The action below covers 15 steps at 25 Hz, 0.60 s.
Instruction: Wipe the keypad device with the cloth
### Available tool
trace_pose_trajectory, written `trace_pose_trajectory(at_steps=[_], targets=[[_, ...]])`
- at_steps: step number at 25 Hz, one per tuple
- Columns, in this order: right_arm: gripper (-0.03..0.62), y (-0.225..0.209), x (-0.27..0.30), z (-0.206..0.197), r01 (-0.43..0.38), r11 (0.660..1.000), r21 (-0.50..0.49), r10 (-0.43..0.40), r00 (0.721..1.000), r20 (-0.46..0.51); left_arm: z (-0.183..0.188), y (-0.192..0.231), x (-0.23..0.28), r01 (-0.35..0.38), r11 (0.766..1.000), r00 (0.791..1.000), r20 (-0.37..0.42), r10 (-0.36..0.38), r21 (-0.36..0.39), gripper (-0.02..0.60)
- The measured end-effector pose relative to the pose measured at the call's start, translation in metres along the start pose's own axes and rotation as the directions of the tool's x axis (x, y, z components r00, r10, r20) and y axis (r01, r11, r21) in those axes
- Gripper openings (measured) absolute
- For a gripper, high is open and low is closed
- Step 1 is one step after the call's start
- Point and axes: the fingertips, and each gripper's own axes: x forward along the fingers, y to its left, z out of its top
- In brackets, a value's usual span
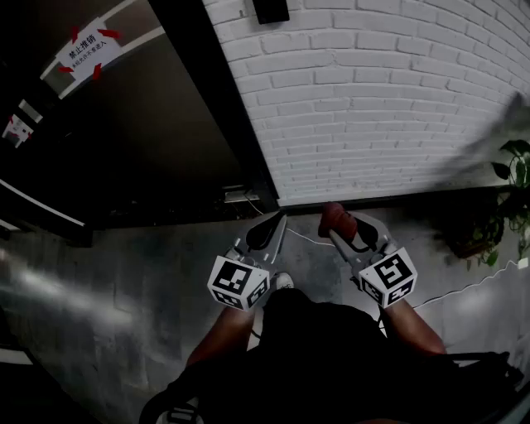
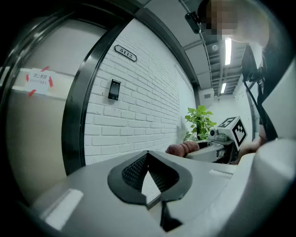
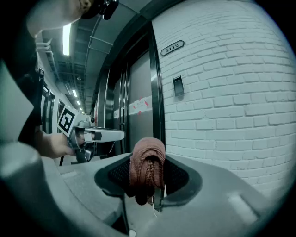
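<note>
The keypad device [image 1: 271, 10] is a small dark box high on the white brick wall, also seen as a keypad device [image 2: 114, 89] in the left gripper view and a keypad device [image 3: 178, 86] in the right one. My right gripper [image 1: 341, 225] is shut on a bunched reddish-brown cloth [image 1: 334, 218], which fills the jaws as a cloth [image 3: 147, 167] in its own view. My left gripper [image 1: 272, 228] is held beside it with nothing in it, and its jaws meet at the tips [image 2: 148, 155]. Both grippers are low, well below the keypad and apart from the wall.
A dark door [image 1: 124, 141] with a red-and-white notice [image 1: 87, 50] stands left of the black frame [image 1: 217, 99]. A number plate [image 2: 125, 53] hangs above the keypad. A potted plant [image 1: 513, 199] is at the right, and a thin cable [image 1: 464, 290] lies on the grey floor.
</note>
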Motion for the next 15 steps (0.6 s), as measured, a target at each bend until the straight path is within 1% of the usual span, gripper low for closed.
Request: trace_pose_trajectory(at_steps=[3,6,11,15], targets=[[0.152,-0.006,0.020,0.000,0.012,1.000,0.002,-0.012,1.000,-0.006,0.001,0.019,0.007,0.012,1.000,1.000,-0.002,-0.012,0.001,0.017],[0.152,-0.012,0.040,0.009,0.026,1.000,-0.005,-0.026,1.000,0.002,0.004,0.038,0.014,0.029,1.000,1.000,-0.010,-0.029,0.010,0.017],[0.152,-0.031,0.080,0.031,0.065,0.998,0.001,-0.065,0.998,0.016,0.013,0.072,0.028,0.076,0.997,0.997,-0.020,-0.075,0.028,0.015],[0.152,-0.049,0.113,0.062,0.110,0.993,-0.033,-0.109,0.993,0.045,0.019,0.101,0.037,0.110,0.993,0.994,-0.031,-0.109,0.036,0.015]])
